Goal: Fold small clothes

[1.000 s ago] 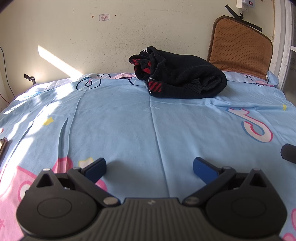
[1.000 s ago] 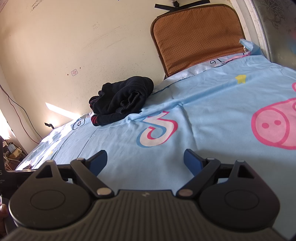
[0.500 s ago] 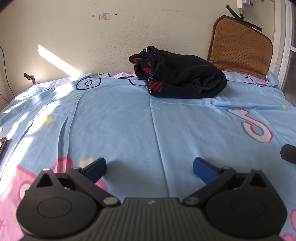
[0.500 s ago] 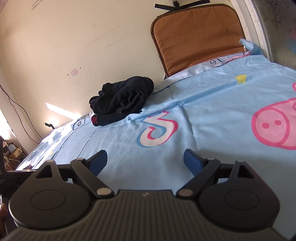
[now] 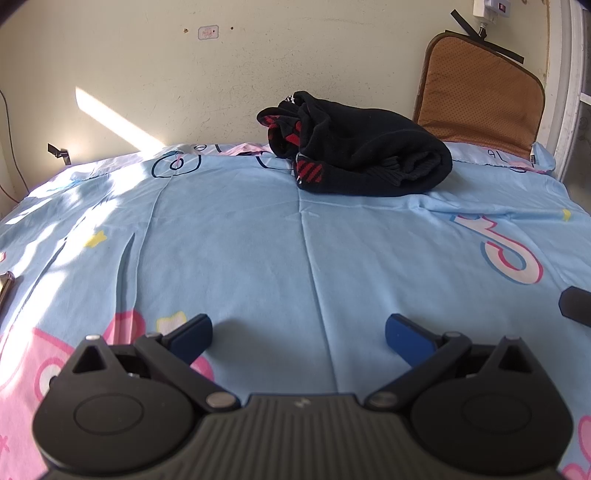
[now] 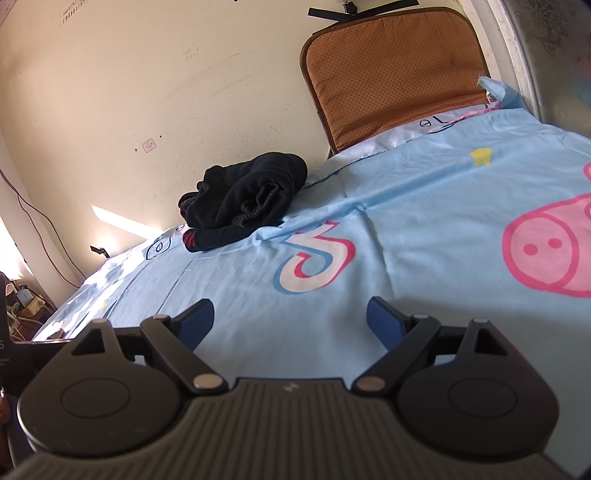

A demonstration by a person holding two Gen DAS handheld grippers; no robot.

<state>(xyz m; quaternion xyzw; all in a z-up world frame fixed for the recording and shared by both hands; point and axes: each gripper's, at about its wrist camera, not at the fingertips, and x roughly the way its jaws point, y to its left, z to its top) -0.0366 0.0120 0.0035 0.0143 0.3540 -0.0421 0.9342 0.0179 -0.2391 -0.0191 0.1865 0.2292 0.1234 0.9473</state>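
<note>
Both my tools hang low over the blue sheet (image 5: 258, 240), the left gripper (image 5: 298, 332) and the right gripper (image 6: 290, 315) each spread wide with nothing between the fingers. The black garment (image 5: 365, 155) sits bundled at the far edge by the wall, well apart from me. Loosely rolled or roughly folded, I can't call it: either awaiting folding or already set aside.

**Much of the bedroom scene stays out of sight**

We cannot read the small wall sticker (image 5: 208, 32). The frame edge crops a metal object (image 5: 5, 286) at left and a black part (image 5: 576, 300) at right, while the bundled black garment (image 5: 364, 155) hides its own inner folds.
</note>
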